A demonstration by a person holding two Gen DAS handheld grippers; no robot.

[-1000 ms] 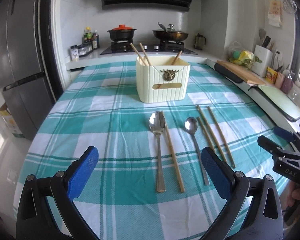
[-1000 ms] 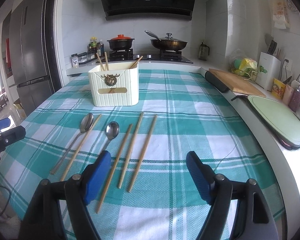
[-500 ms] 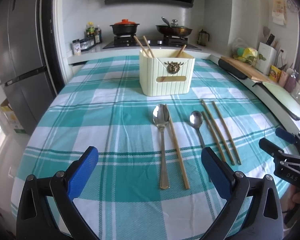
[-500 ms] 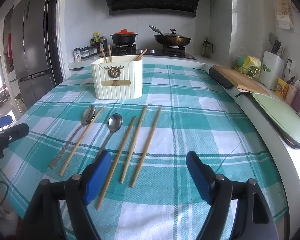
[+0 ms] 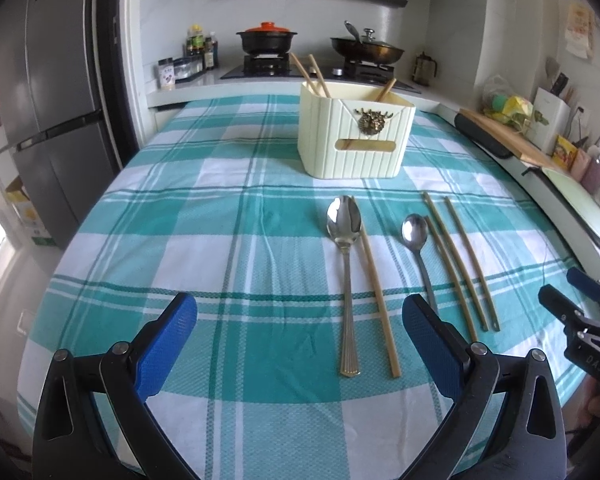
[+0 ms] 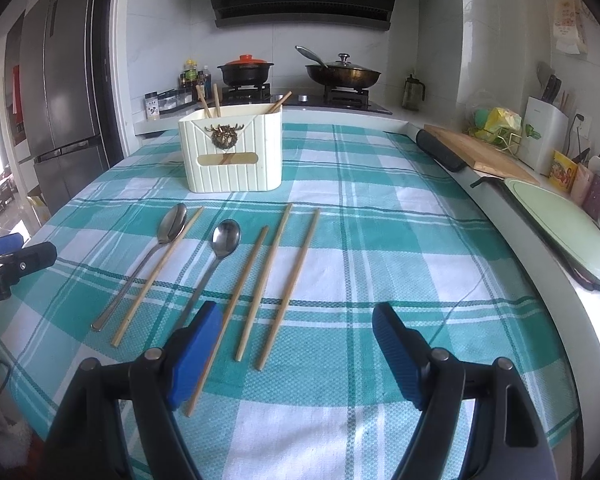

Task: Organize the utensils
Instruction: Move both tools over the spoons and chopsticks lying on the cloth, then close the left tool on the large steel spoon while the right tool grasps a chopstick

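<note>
Since a second ago the left gripper has dipped toward the surface, jaws spread and empty; the right gripper hangs likewise spread. Three chopsticks stand in the cream holder; just before it, two spoons and four chopsticks await sorting.

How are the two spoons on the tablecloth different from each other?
The larger spoon has a bigger bowl and a ribbed, golden-looking handle; the smaller spoon has a thin plain handle. The larger lies beside one chopstick, left of the smaller. Both lie bowl toward the holder.
</note>
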